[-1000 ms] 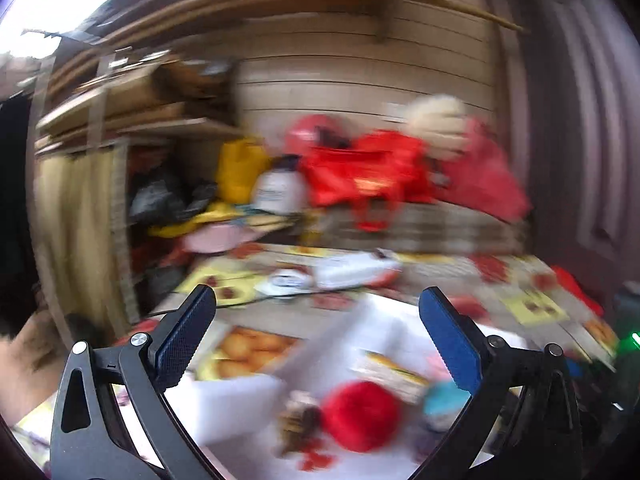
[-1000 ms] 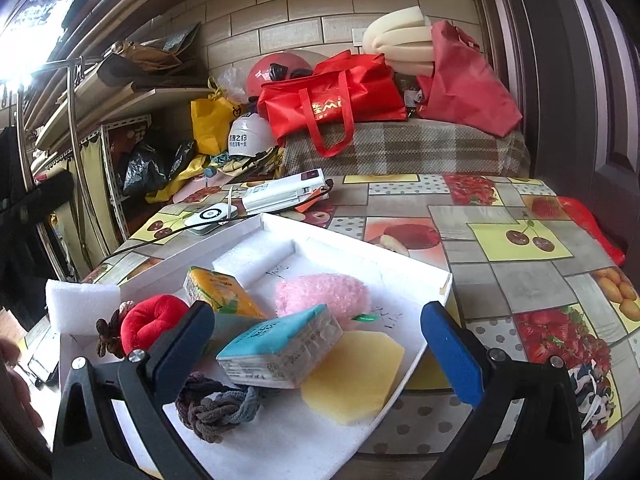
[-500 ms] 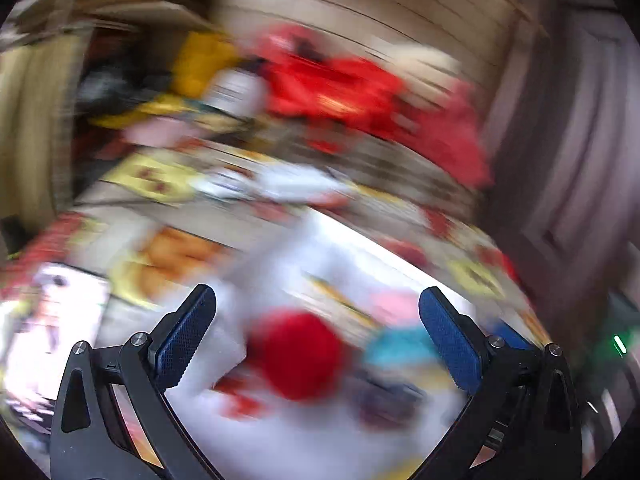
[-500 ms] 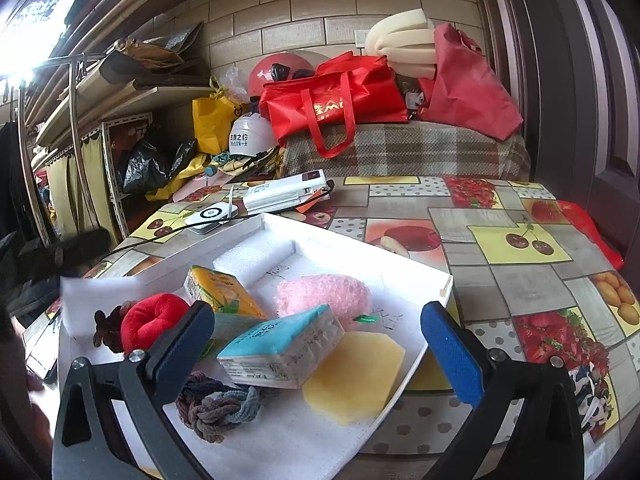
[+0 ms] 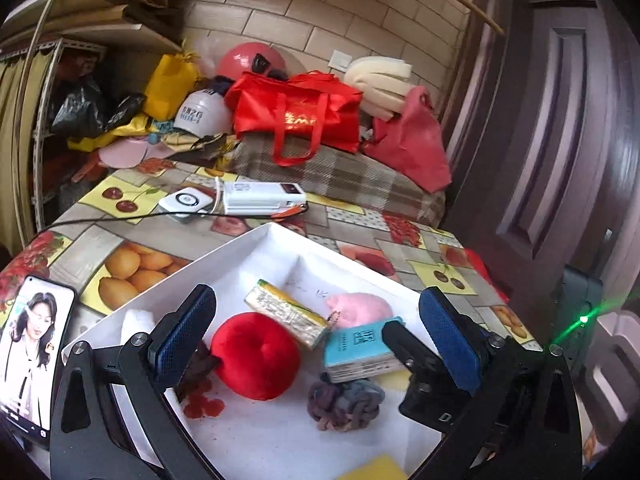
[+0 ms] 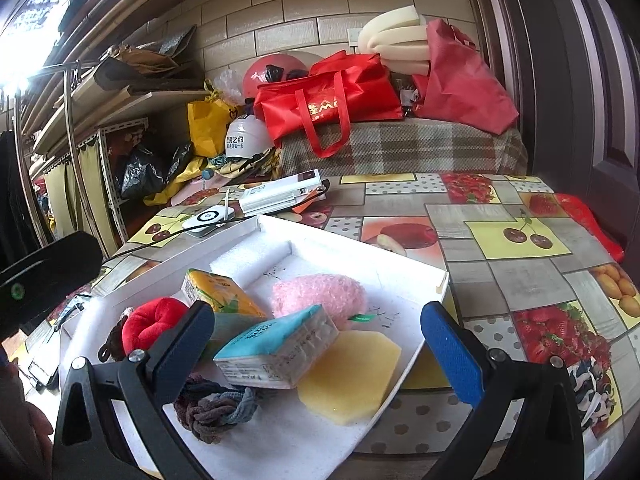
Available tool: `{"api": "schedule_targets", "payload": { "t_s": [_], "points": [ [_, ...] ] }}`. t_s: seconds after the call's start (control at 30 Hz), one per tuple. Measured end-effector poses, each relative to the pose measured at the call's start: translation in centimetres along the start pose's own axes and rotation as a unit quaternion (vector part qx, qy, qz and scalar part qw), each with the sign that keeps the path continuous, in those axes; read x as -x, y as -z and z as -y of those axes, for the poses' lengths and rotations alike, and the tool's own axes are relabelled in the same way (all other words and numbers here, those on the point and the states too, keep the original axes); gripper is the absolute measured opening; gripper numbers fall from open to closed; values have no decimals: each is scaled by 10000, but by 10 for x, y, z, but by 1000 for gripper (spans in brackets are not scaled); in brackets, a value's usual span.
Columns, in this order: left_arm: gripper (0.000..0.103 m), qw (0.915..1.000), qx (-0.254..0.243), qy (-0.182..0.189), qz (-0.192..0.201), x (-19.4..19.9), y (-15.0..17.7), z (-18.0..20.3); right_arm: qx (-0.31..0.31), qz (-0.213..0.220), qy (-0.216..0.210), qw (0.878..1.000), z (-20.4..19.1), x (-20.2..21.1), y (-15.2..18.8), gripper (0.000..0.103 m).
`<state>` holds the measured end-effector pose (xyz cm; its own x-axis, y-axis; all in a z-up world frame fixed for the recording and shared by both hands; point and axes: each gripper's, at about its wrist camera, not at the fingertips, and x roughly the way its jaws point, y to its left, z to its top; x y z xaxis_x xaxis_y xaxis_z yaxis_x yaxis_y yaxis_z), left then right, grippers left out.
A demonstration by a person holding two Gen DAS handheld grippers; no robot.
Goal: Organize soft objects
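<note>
A table covered in a fruit-print cloth holds a shallow white foam tray, which carries all the soft objects. Both grippers hover low over the tray's near end. The left gripper has its blue-padded fingers spread wide and holds nothing; the right gripper is likewise spread wide and empty.

Inside the tray, a red plush apple sits toward the left, directly ahead of the left gripper. Right of it lies a teal tissue pack, resting partly on a flat yellow sponge. Behind the pack sits a fluffy pink ball, and beside that an orange-and-yellow packet. A knotted grey-brown rope toy lies nearest the grippers. Something small and dark brown touches the apple's left side, though it is too hidden to identify.

A lit phone lies on the table left of the tray.
</note>
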<state>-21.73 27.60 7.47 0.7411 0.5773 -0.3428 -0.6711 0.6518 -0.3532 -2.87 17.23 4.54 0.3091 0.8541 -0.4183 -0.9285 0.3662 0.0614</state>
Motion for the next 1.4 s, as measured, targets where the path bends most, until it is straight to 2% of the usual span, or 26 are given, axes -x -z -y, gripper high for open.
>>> {"api": "schedule_targets", "payload": {
  "t_s": [0.13,0.5,1.4],
  "points": [
    [103,10000,71,7,-50,0,0,-2,-7,2,-2,10000,0,0,0,103],
    [103,9997,-219,46,4,2,2,9,-16,7,-7,10000,1,0,0,103],
    [103,9996,-269,68,31,5,-1,17,-22,8,-19,10000,2,0,0,103]
  ]
}}
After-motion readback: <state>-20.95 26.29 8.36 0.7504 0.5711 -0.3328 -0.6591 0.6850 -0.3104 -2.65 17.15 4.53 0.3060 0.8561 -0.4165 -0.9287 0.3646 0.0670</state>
